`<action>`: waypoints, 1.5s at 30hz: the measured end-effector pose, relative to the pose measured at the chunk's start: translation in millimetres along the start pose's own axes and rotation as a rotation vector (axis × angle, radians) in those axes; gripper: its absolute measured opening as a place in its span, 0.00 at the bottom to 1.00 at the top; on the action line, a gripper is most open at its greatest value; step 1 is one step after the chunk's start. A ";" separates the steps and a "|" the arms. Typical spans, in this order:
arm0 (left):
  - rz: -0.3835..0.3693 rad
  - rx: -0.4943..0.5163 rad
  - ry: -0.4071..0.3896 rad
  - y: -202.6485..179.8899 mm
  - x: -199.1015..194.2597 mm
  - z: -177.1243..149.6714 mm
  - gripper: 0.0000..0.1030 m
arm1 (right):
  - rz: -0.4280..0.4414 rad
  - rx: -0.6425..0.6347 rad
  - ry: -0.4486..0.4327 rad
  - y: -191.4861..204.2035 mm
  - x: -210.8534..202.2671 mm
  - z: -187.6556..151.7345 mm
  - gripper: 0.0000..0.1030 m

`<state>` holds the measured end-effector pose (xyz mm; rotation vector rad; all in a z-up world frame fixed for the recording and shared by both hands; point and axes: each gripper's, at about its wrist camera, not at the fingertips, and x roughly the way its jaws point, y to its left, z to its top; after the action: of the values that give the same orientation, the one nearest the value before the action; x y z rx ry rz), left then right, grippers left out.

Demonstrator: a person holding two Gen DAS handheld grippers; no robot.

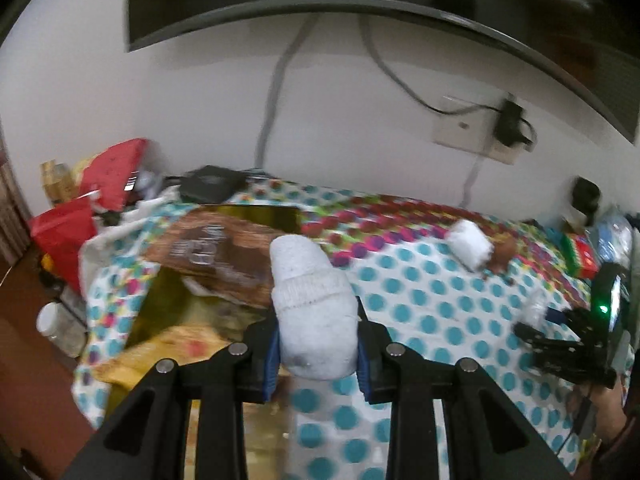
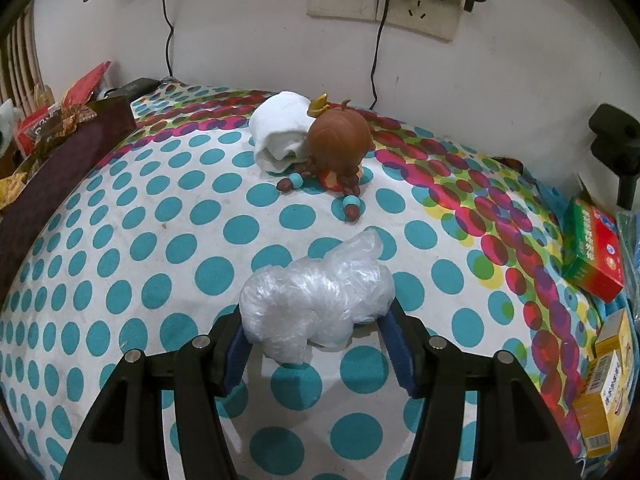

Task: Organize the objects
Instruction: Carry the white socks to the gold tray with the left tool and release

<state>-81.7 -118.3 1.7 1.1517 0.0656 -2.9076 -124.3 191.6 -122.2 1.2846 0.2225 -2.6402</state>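
My left tongs (image 1: 318, 344) are clamped on a rolled white sock (image 1: 310, 304); both blue pads press its sides, and the roll sticks up and forward past the tips, lifted clear of the spotted cloth (image 1: 420, 308) on the tabletop. Beyond it lies an open brown-and-gold box (image 1: 216, 256), with red packets (image 1: 108, 176) piled at the far left edge.

My right tongs (image 2: 318, 340) stand partly apart around a crumpled clear plastic bag (image 2: 316, 304) resting on the cloth. The left pad touches the bag; whether the right pad presses it I cannot tell.

Farther back, near the wall, a second white sock roll (image 2: 280, 136) lies touching a brown-haired doll figure (image 2: 340, 140). A green-and-red carton (image 2: 592, 252) sits at the right edge, yellow cartons (image 2: 604, 392) nearer me.
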 end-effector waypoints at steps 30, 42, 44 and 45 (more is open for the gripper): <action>0.078 -0.084 0.175 70.5 55.0 -12.2 0.34 | 0.013 0.017 0.004 -1.4 0.4 -0.5 0.58; 0.100 -0.121 0.183 72.1 42.6 -13.6 0.50 | 0.011 0.015 0.004 -2.4 0.6 -0.4 0.59; 0.109 -0.114 0.169 69.4 34.9 -13.6 0.51 | 0.011 0.015 0.004 -2.1 0.5 -0.5 0.59; 0.107 -0.108 0.163 68.0 31.8 -13.8 0.51 | 0.011 0.015 0.004 -1.9 0.4 -0.5 0.59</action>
<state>-93.6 -185.6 -32.4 1.3268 0.1551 -2.6783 -124.7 193.5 -122.8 1.2922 0.1960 -2.6348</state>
